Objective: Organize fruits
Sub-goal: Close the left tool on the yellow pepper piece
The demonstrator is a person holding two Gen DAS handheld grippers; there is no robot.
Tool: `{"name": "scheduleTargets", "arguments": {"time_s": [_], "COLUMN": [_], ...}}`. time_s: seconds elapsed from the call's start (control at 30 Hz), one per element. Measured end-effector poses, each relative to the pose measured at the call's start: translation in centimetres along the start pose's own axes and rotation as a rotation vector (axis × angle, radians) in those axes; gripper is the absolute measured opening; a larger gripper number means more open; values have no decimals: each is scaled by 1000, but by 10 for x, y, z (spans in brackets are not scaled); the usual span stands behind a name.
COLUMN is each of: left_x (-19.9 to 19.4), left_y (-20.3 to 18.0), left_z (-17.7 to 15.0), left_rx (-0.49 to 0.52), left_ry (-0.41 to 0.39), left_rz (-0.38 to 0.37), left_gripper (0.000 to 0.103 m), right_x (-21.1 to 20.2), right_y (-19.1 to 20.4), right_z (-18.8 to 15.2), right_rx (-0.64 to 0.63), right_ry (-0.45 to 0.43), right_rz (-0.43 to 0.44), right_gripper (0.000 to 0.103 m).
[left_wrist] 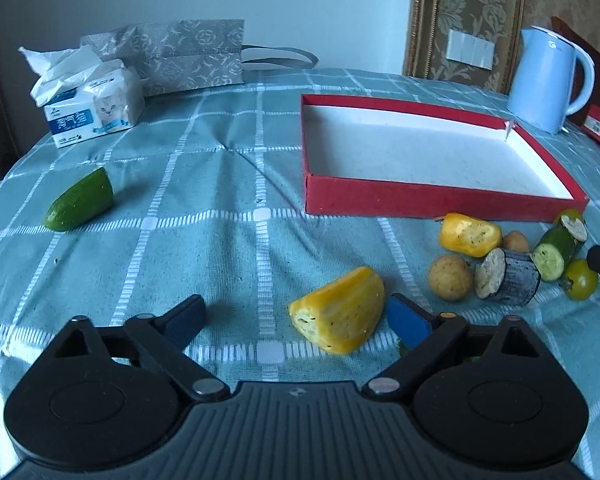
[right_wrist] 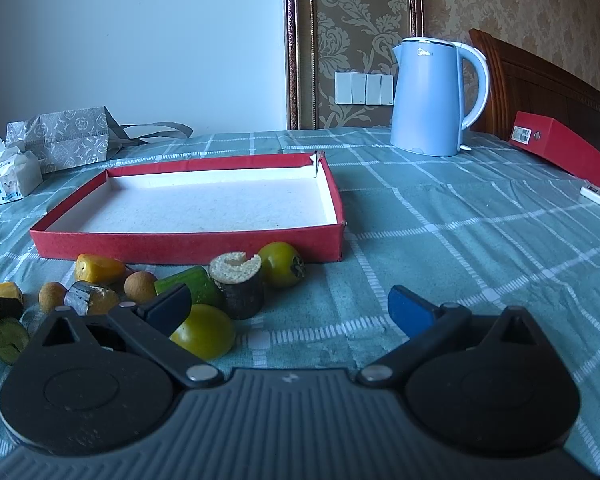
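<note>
Left wrist: left gripper [left_wrist: 296,320] wide, yellow fruit piece [left_wrist: 340,310] between fingers, right pad touching. Red tray [left_wrist: 420,200] beyond; cloth between bare.
Right wrist: right gripper [right_wrist: 290,310] wide, unladen; green tomato [right_wrist: 204,336] beside left finger, fruit cluster blocking tray's near wall.

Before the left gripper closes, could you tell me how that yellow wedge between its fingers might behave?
The yellow wedge looks firm, so it should hold shape. Its tapered, glossy skin may slip from the left gripper. It lies on a flat side, so rolling seems unlikely.
</note>
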State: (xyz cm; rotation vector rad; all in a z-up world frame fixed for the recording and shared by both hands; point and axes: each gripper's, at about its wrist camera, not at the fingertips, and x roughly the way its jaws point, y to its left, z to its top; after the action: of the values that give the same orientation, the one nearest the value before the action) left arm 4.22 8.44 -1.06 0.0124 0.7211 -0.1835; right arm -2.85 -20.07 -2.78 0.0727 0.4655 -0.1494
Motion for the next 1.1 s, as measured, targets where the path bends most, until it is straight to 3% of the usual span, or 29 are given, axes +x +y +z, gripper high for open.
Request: {"name": "scheduleTargets", "arguments": {"time_s": [0.13,0.37,0.43,0.57,0.87,1.1], "left_x": [-1,-4,-5,-7,-9,-6], "left_y": [-4,-7,-11,-18,-22,-9], "left_z": [2,1,0,-1,-8,-4], "left_rx": [66,99,116,140,58,-78], "left_ry": [-1,-1,-5,-12,-67,-102], "left_rz": [-39,-67,-74,-45,14,19], "left_gripper": [76,65,49,47,46,43], "right_x": [0,0,0,0,-5,-15], "right_y": [0,0,0,-1,-2,-29], "right_z": [0,1,1,0,-1,-6], "right_rx": [2,0,-3,-9,-65,-91], "right_ry": [0,3,4,3,-31,-16], "right_rz": [1,4,4,10,-31,9], "right_gripper": [103,103,103,103,103,103]}}
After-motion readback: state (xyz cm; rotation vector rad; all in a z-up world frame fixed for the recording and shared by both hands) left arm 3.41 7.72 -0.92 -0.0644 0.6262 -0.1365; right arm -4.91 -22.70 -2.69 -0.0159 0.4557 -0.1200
